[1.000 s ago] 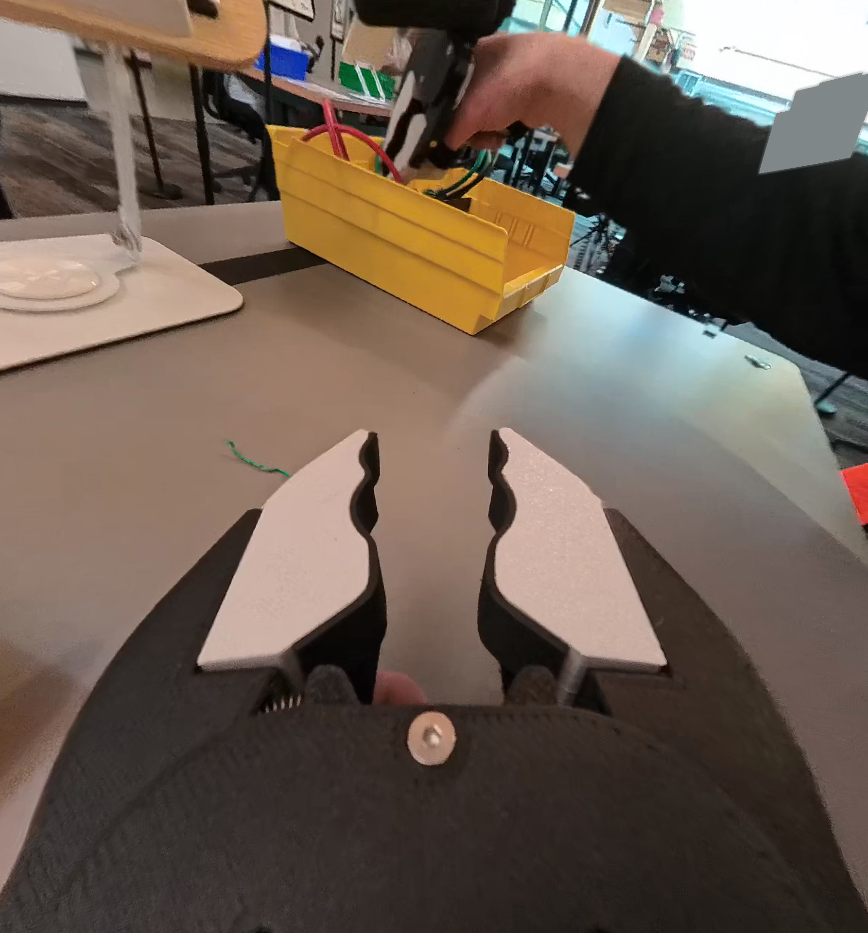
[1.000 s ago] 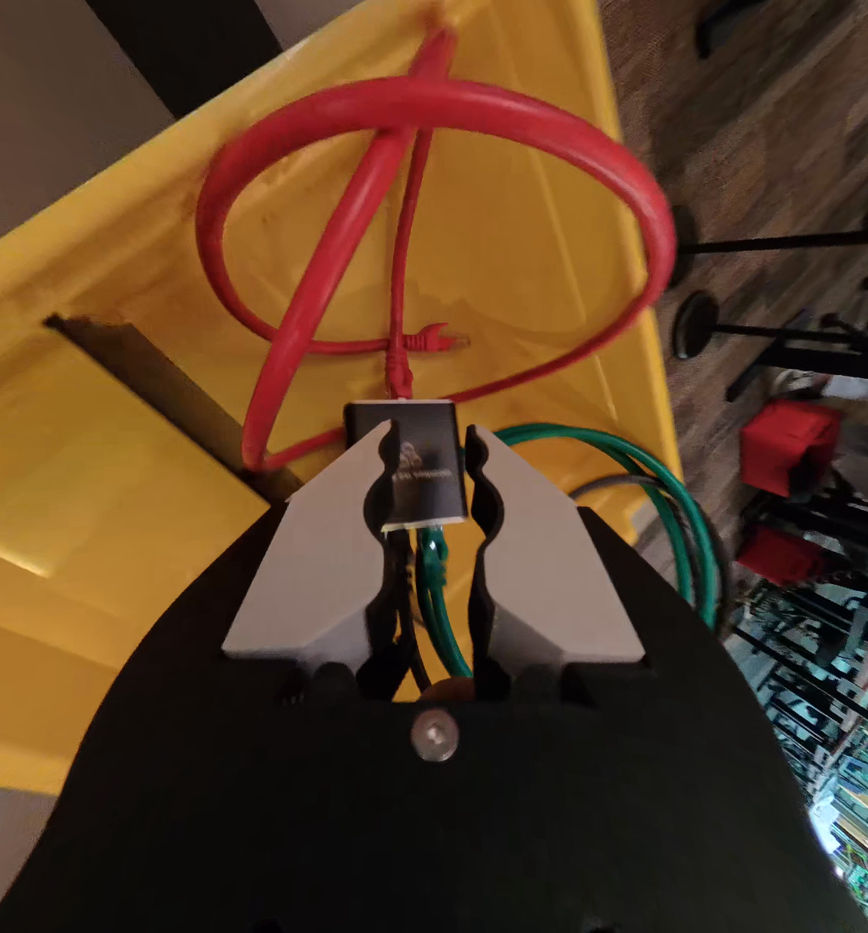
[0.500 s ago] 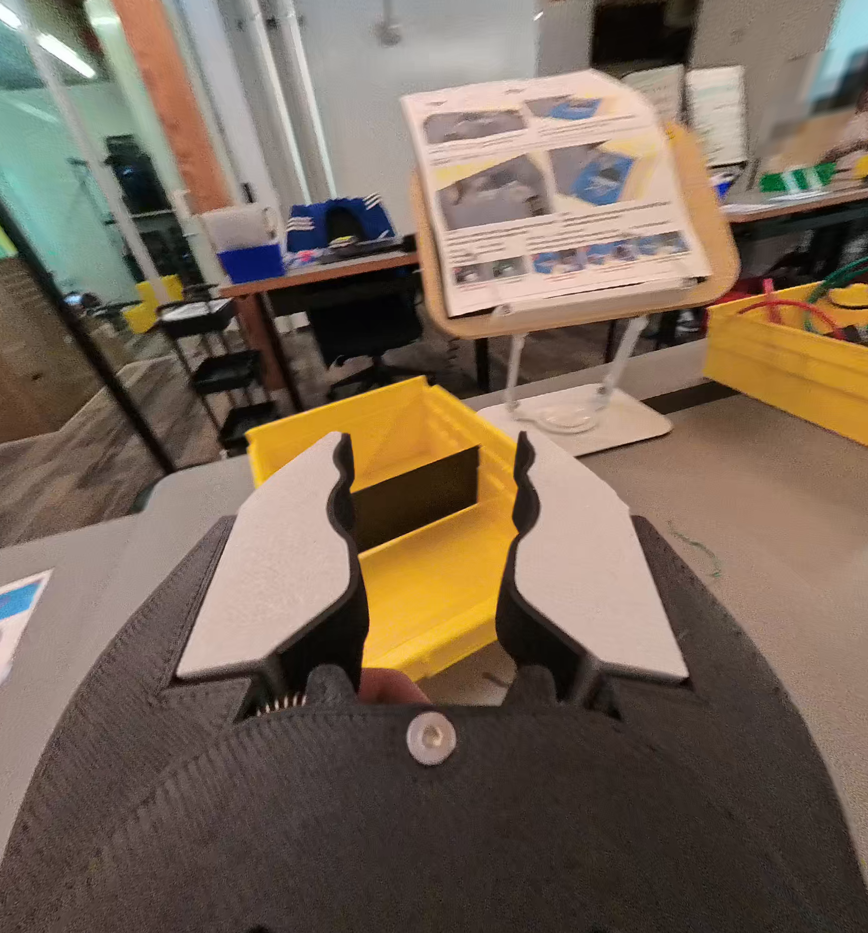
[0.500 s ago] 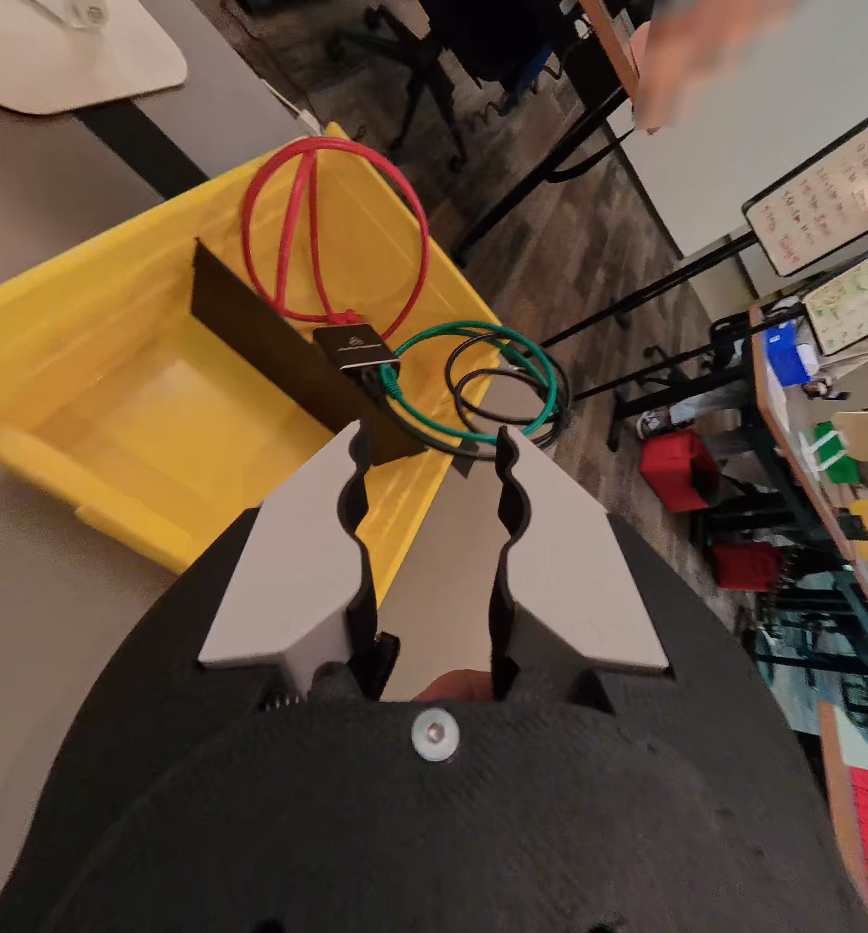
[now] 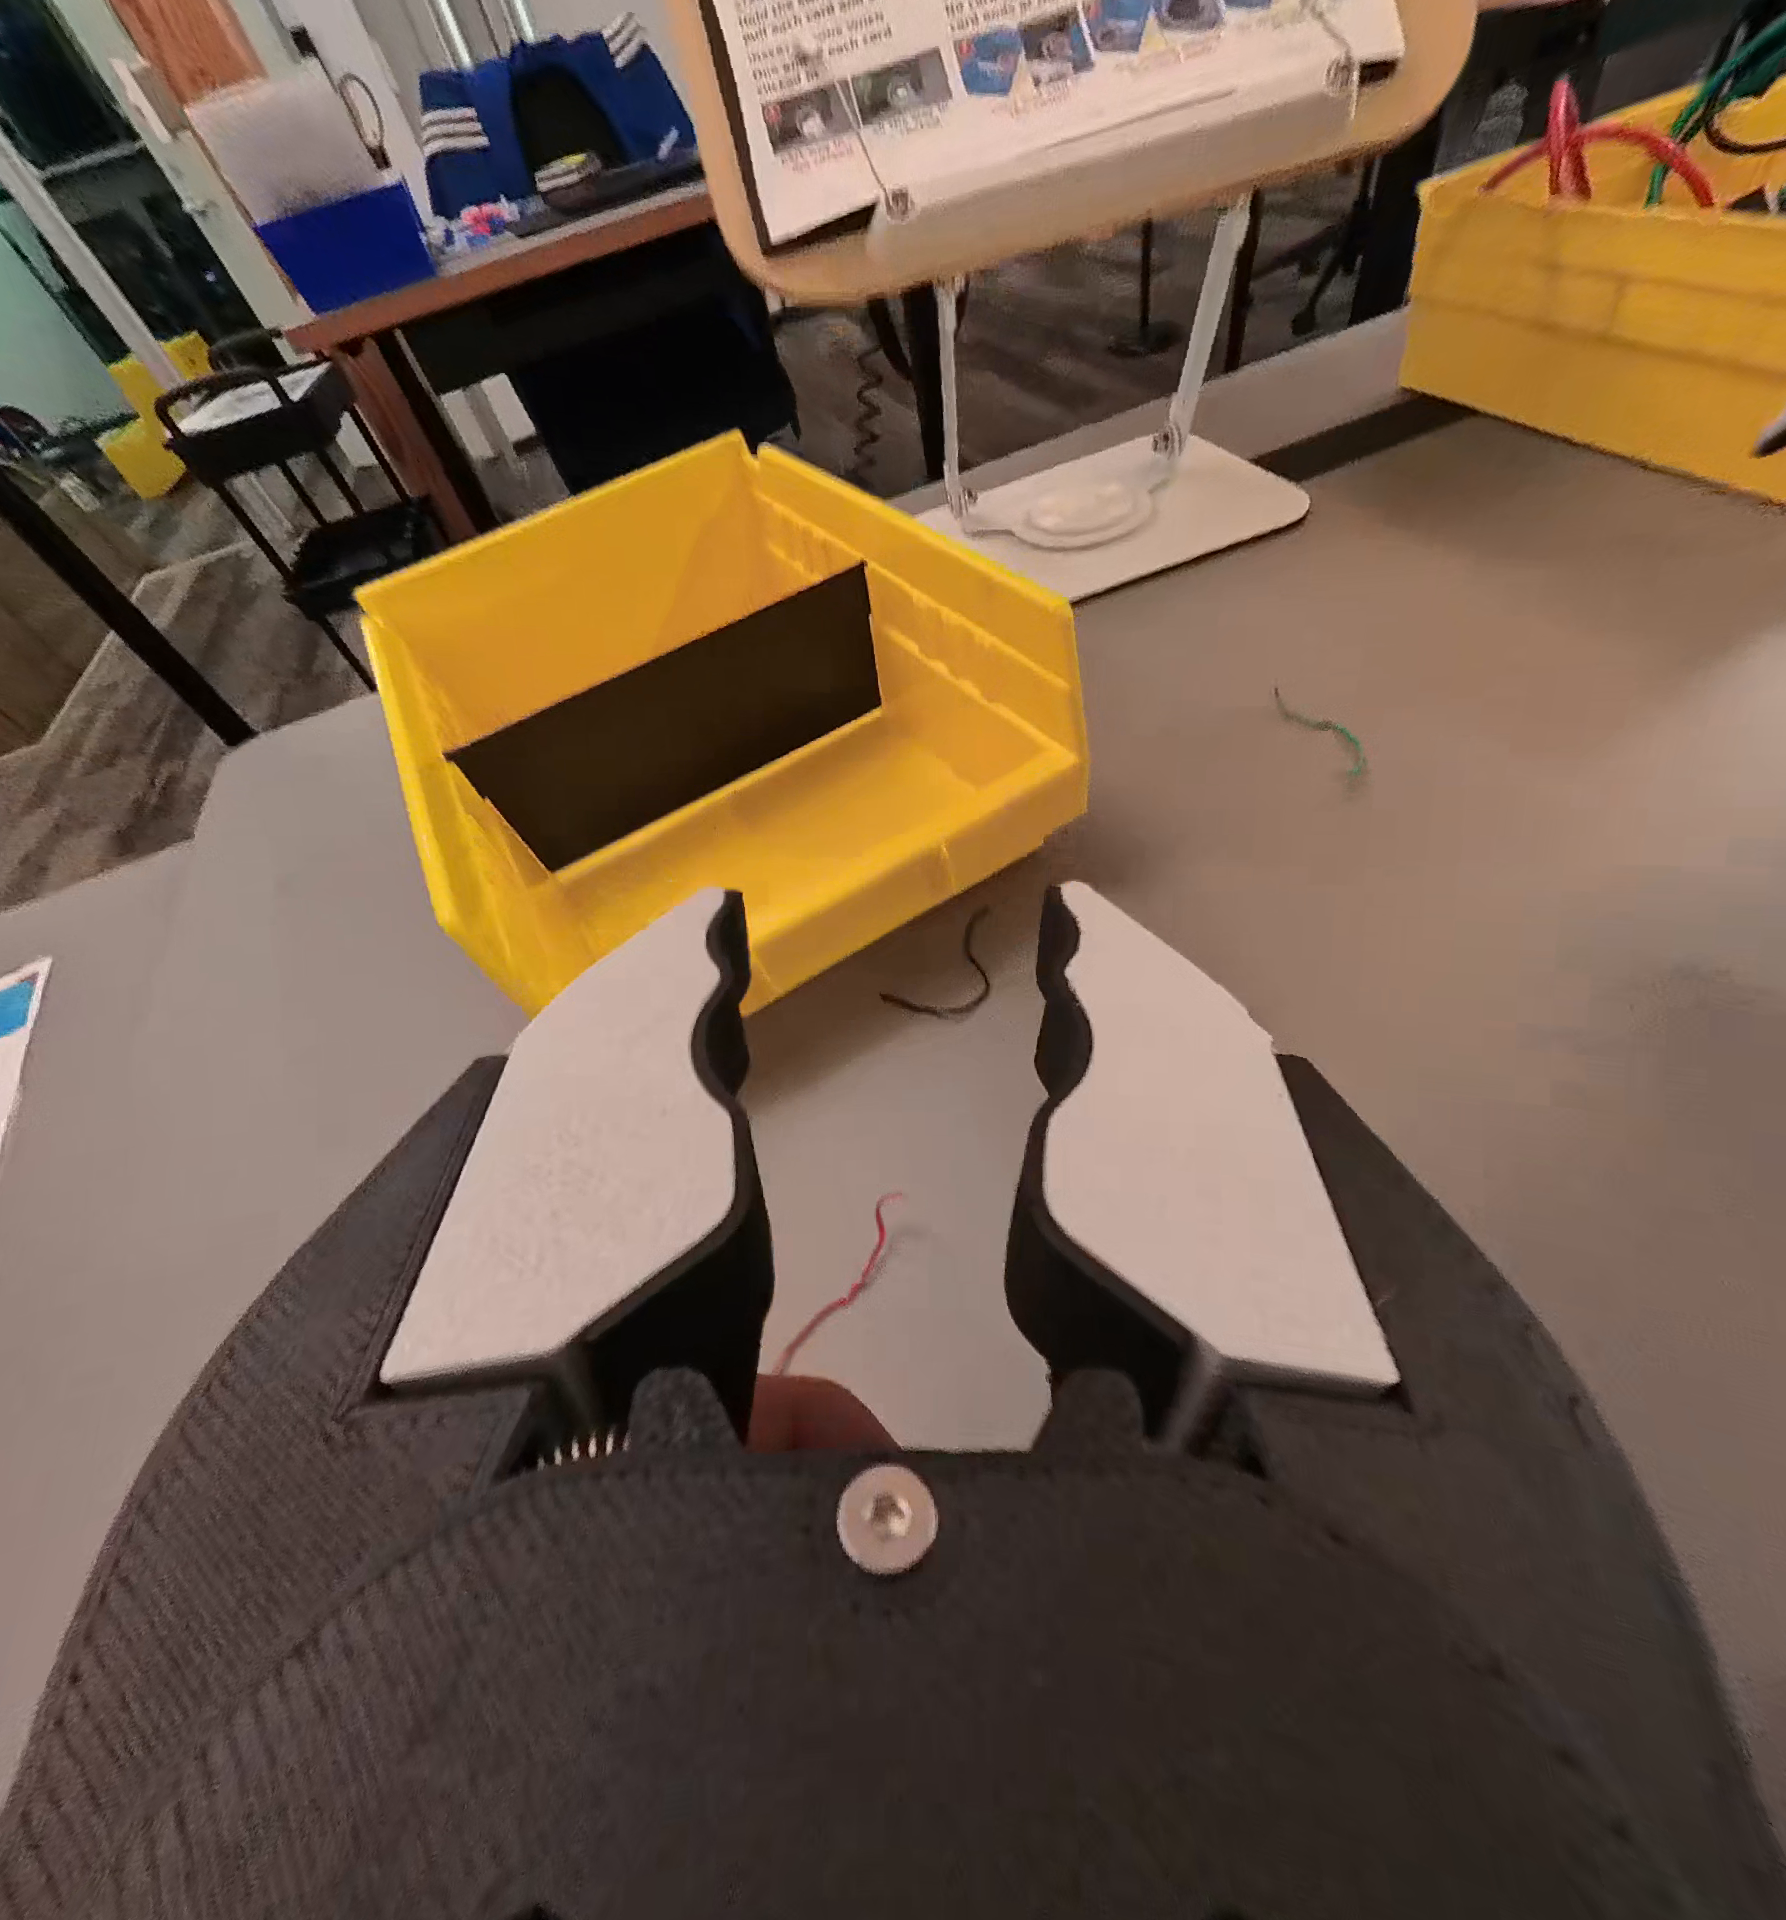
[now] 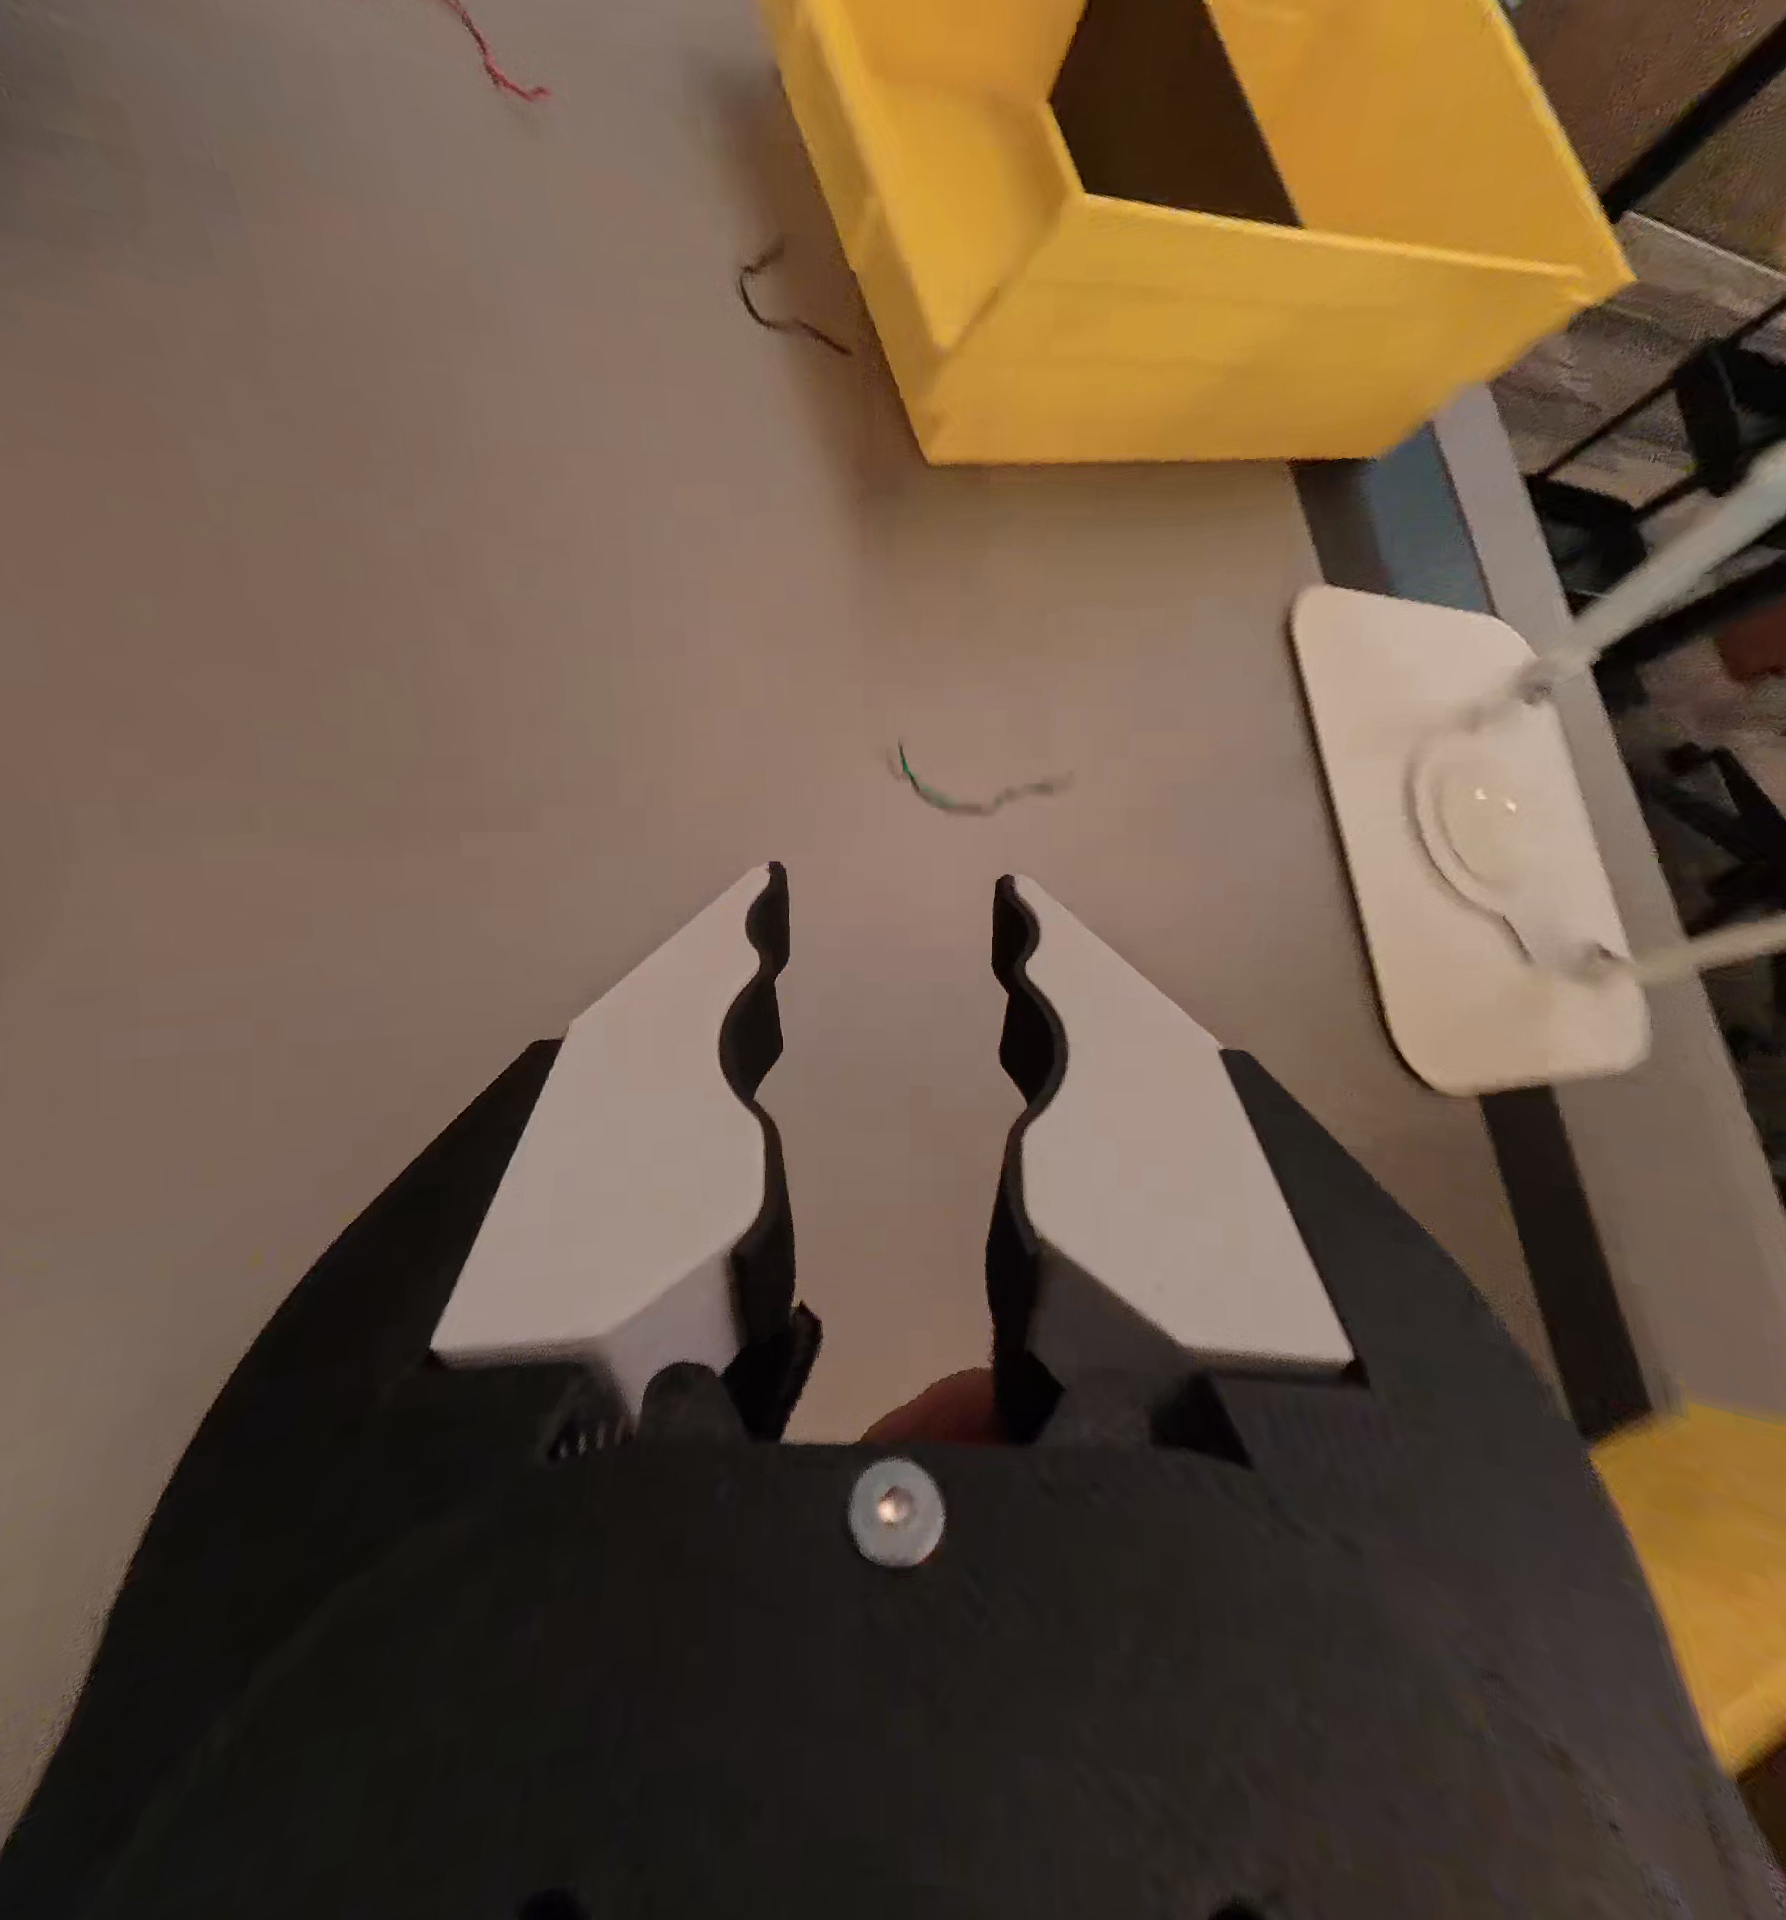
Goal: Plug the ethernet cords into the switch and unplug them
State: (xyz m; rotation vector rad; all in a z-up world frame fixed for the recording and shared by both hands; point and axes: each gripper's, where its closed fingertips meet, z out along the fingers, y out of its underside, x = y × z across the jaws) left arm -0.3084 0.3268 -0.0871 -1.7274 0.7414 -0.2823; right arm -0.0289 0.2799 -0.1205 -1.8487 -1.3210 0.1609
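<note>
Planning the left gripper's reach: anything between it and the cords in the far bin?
Nothing solid. Between the left gripper and the cords lies only table with a green wire scrap; the stand base sits aside.

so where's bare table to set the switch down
Widest bare patch: grey table between the near yellow bin, white stand base and right gripper, with only a green thread scrap. Crowded: far yellow bin, full of cords.
</note>
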